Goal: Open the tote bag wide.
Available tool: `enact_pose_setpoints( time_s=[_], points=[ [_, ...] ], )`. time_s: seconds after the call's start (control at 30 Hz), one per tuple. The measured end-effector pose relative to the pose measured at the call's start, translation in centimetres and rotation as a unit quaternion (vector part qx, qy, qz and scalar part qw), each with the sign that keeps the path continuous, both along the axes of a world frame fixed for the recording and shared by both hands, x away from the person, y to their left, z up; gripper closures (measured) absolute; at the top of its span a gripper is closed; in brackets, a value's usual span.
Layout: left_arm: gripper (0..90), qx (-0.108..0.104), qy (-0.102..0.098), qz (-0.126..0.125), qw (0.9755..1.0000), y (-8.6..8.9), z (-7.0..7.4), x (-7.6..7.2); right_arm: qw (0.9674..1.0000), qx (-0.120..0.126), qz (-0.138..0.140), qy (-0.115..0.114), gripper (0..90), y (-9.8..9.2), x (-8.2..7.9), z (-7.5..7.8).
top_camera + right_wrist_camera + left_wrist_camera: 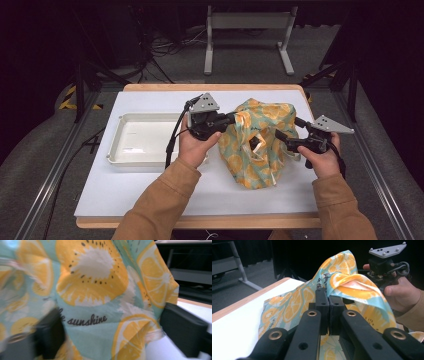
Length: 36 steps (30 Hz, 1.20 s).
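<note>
The fruit-print bag point(257, 142) stands bunched on the worktop point(125, 185), right of the white tray point(145, 150). Left tongs point(328, 305) clamp its upper edge. Right tongs point(286, 140) stand wide around the opposite fabric; close them on one layer before spreading.

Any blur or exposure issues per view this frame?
High view: sharp, table evenly lit, surroundings dark. Left gripper view: crisp on the fruit-print cloth pinched in the left hand-held gripper. Right gripper view: cloth close up, left side smeared, the jaws soft, the white tabletop bright.
</note>
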<state>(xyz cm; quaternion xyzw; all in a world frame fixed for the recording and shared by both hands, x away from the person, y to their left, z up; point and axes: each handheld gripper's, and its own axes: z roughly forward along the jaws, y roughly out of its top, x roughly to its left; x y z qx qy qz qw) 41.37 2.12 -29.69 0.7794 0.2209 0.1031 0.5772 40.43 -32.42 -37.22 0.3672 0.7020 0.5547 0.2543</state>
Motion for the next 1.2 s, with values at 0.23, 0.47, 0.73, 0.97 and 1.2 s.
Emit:
enact_pose_setpoints(
  time_s=[0.23,0.47,0.73,0.97,1.2],
  points=[
    [88.6,0.005,-0.002,0.009,0.9999,0.4,-0.3,0.4,0.9997,-0.003,0.025,0.004,66.0,-0.5,-0.2,0.5],
    [88.5,0.012,0.000,0.025,0.9996,1.0,-0.5,1.3,0.9984,-0.022,0.051,-0.001,87.5,-0.4,-0.7,2.0],
    [88.4,0.010,0.005,0.039,0.9992,1.6,-0.8,2.2,0.9978,-0.036,0.056,-0.004,89.2,0.1,-0.7,3.2],
    [88.3,0.010,0.016,0.054,0.9984,1.9,-1.2,3.3,0.9977,-0.041,0.054,-0.004,89.3,0.5,-0.2,4.1],
    [88.3,0.009,0.024,0.068,0.9974,1.7,-1.7,4.2,0.9980,-0.039,0.049,0.011,89.1,0.5,1.1,4.6]
  ],
)
